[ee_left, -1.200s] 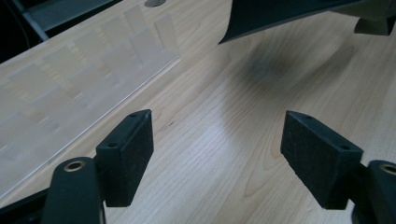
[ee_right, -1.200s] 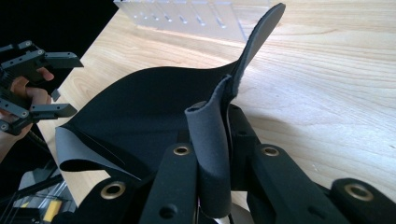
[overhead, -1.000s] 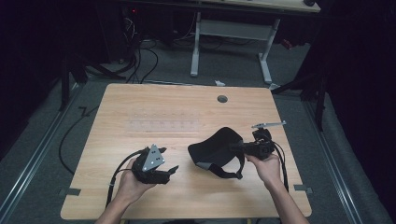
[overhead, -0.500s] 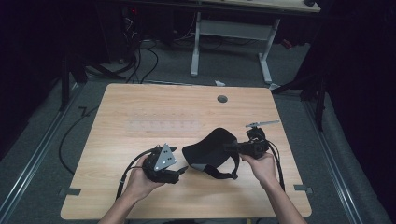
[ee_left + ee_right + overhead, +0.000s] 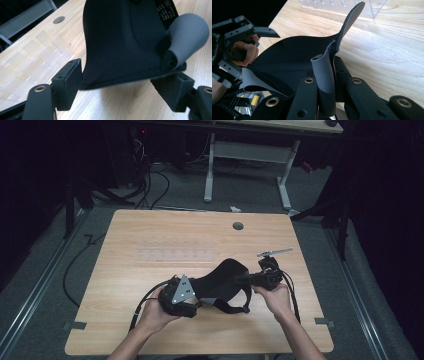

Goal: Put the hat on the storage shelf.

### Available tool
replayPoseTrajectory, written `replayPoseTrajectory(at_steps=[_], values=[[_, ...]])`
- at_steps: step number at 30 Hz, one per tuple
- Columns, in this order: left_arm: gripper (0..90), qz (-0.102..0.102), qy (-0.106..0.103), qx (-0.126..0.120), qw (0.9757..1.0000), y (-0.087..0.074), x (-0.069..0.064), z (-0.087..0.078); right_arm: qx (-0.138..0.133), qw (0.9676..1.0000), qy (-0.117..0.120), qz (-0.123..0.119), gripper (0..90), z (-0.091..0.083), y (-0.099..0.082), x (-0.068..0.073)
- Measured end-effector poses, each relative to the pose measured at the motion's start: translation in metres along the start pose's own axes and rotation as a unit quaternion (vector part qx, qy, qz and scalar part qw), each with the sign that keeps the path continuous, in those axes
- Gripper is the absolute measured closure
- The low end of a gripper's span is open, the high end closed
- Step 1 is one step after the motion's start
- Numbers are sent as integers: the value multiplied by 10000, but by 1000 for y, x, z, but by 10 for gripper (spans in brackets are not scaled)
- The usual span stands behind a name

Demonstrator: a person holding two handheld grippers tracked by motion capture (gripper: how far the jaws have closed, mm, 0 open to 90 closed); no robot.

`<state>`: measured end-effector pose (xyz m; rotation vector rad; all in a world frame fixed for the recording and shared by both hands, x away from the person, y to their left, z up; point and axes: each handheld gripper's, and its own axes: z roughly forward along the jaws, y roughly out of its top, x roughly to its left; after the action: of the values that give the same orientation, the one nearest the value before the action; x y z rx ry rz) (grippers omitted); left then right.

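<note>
A black padded fabric piece (image 5: 222,277) with straps and grey lining (image 5: 190,32) is held just above the table's front middle. My right gripper (image 5: 248,279) is shut on the fabric piece's right edge; in the right gripper view the jaws pinch a folded grey-and-black edge (image 5: 325,75). My left gripper (image 5: 198,299) comes in from the left and stands open. In the left gripper view its two pads (image 5: 68,80) sit wide apart, with the lower edge of the fabric piece (image 5: 120,37) hanging between and just above them, not pressed. The left gripper (image 5: 249,32) also shows beyond the fabric.
A clear plastic rack (image 5: 175,254) lies flat on the wooden table (image 5: 150,230), behind the fabric. A round cable hole (image 5: 238,226) sits near the far edge. A desk frame (image 5: 245,155) and cables stand on the floor beyond the table.
My left gripper has moved right, up to the fabric piece's left edge. The right hand has drawn the fabric a little leftward, keeping its grip.
</note>
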<state>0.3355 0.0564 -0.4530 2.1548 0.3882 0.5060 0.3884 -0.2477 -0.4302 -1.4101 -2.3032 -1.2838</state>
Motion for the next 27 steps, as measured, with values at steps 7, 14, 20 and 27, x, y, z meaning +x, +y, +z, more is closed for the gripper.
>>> replayPoseTrajectory(at_steps=[7,14,20,27], values=[[325,106,-87,-34,9999,0,-3,1,14,9999,129,22,842,4,2,3],[417,223,-125,-95,9996,1,-5,1,12,9998,217,-16,841,6,5,6],[544,220,-306,-67,9993,1,-2,0,69,9997,221,-15,839,8,6,6],[681,303,-383,-109,9987,1,-2,-4,51,9997,254,2,832,9,6,5]])
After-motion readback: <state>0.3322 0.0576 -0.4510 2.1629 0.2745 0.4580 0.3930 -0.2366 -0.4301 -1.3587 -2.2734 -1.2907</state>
